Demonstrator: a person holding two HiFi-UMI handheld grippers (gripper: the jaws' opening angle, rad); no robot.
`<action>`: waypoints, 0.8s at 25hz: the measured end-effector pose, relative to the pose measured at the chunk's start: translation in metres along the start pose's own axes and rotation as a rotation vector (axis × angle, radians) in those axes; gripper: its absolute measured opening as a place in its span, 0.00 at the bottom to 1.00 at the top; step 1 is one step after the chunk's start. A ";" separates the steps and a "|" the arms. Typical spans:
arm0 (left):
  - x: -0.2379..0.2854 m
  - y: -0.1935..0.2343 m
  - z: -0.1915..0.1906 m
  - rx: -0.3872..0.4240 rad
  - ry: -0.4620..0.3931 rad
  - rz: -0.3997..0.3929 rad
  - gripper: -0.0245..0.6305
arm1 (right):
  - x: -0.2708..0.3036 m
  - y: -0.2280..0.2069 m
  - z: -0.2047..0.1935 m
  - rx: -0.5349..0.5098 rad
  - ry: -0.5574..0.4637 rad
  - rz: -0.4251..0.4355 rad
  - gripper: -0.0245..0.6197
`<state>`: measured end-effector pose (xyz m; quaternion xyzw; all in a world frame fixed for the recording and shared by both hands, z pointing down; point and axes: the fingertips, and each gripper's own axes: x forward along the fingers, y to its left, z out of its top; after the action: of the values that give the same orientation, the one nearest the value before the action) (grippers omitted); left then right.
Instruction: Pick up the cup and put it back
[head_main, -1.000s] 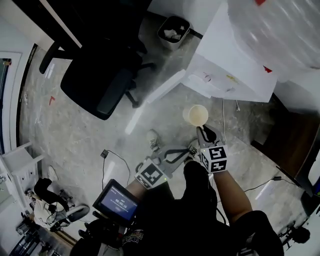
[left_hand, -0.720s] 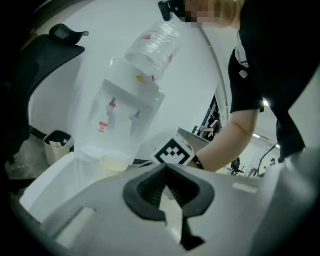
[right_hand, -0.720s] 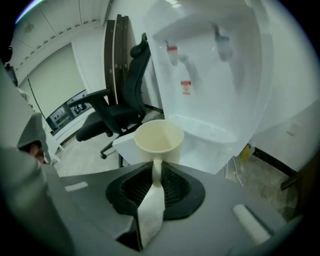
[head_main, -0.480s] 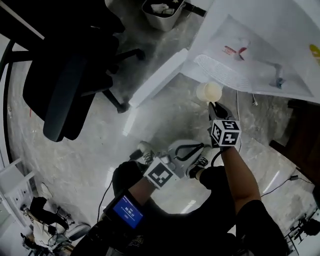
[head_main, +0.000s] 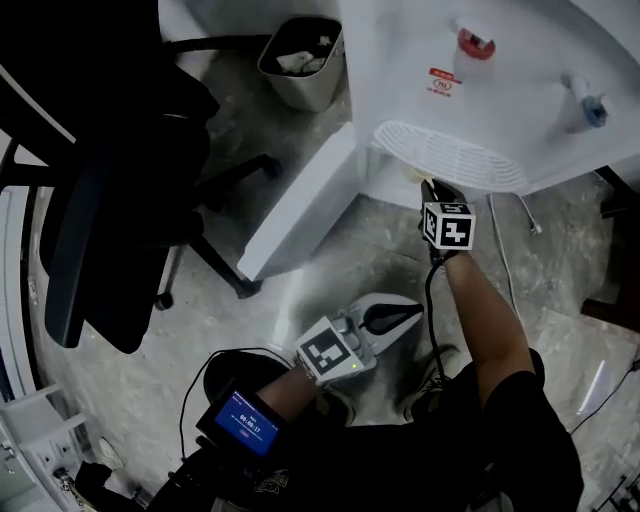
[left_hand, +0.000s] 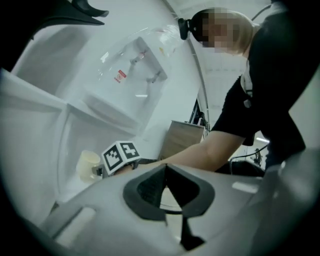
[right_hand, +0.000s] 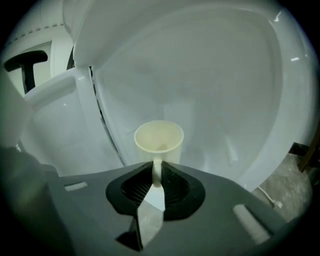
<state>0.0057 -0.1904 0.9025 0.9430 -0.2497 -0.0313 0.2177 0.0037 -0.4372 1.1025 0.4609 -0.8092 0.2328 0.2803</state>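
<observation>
The cream cup (right_hand: 159, 139) hangs by its handle, which the jaws of my right gripper (right_hand: 156, 172) pinch. It sits upright in the open lower compartment of the white water dispenser (right_hand: 210, 90). From the head view, my right gripper (head_main: 428, 186) reaches in under the drip tray (head_main: 450, 158), which hides nearly all of the cup. My left gripper (head_main: 412, 313) floats lower and nearer to me, shut and empty. In the left gripper view the cup (left_hand: 89, 165) shows beside the right gripper's marker cube (left_hand: 120, 155), beyond my left gripper (left_hand: 166, 169).
The dispenser's compartment door (head_main: 300, 200) stands swung open to the left. A red tap (head_main: 475, 42) and a blue tap (head_main: 590, 105) sit above the tray. A waste bin (head_main: 300, 60) and a black office chair (head_main: 100, 200) stand on the stone floor at left.
Both grippers have come down. The right one carried the cup from in front of the dispenser to under the drip tray, at the lower compartment. The head view now looks closer at the dispenser.
</observation>
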 end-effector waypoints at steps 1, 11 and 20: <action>0.000 0.002 0.002 -0.002 0.000 -0.001 0.04 | 0.005 -0.001 0.002 -0.002 -0.004 -0.003 0.12; -0.002 0.008 -0.002 -0.086 -0.010 0.010 0.04 | 0.042 -0.010 -0.010 -0.060 0.064 -0.061 0.12; -0.007 0.005 -0.012 -0.120 0.014 0.023 0.04 | 0.061 -0.033 -0.031 -0.011 0.119 -0.106 0.12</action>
<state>-0.0007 -0.1862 0.9150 0.9255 -0.2568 -0.0371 0.2758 0.0144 -0.4704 1.1693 0.4869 -0.7669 0.2401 0.3422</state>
